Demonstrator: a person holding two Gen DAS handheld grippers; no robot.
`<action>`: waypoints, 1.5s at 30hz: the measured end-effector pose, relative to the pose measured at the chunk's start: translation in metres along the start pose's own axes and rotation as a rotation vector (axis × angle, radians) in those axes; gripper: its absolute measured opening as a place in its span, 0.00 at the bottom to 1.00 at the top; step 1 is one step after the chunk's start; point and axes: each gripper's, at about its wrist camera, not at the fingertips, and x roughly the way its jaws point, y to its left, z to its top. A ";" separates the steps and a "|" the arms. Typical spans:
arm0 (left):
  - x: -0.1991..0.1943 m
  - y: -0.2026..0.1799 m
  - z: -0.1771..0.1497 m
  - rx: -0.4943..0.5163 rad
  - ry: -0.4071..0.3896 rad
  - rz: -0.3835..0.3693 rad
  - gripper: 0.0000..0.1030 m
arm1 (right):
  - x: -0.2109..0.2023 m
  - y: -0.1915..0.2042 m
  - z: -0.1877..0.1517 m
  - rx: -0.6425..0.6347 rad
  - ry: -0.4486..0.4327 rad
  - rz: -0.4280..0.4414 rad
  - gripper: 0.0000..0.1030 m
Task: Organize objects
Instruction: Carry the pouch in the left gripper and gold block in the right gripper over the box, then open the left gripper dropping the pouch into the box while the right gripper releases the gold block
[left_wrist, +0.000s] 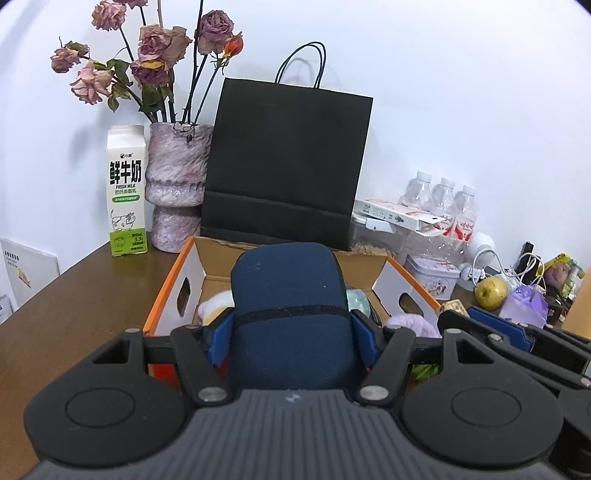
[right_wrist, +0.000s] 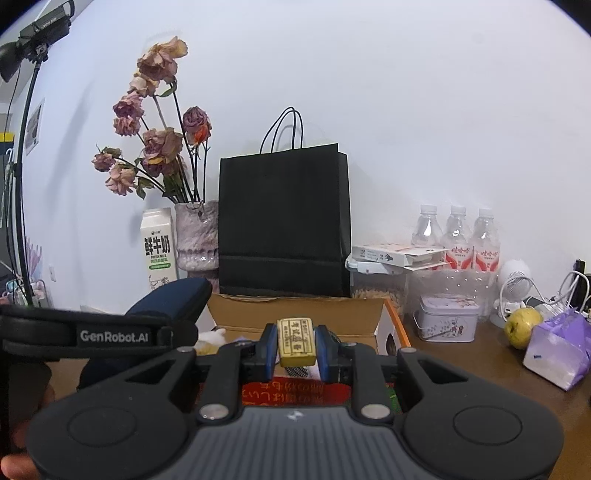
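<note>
Left claw grips the navy pouch; right claw clamps the gold block, both held above the cardboard box, apparently for stowing.

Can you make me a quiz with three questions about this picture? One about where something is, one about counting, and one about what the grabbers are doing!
1. Where is the milk carton?
A. beside the vase
B. inside the black bag
C. on the tin

2. How many water bottles stand by the wall?
A. one
B. three
C. five

3. What is the right gripper doing?
A. hanging open
B. squeezing a gold bar
C. holding the apple

Answers:
1 A: the carton stands next to the vase.
2 B: three capped bottles stand in a row.
3 B: its fingers press both sides of the gold bar.
</note>
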 end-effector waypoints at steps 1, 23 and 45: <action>0.003 0.000 0.001 0.000 -0.001 0.001 0.65 | 0.004 -0.001 0.001 -0.002 0.001 0.002 0.20; 0.064 0.005 0.033 -0.002 -0.020 0.015 0.64 | 0.079 -0.017 0.014 -0.028 0.011 0.021 0.20; 0.123 0.011 0.042 0.014 0.018 0.040 0.65 | 0.141 -0.024 0.013 -0.046 0.063 0.001 0.20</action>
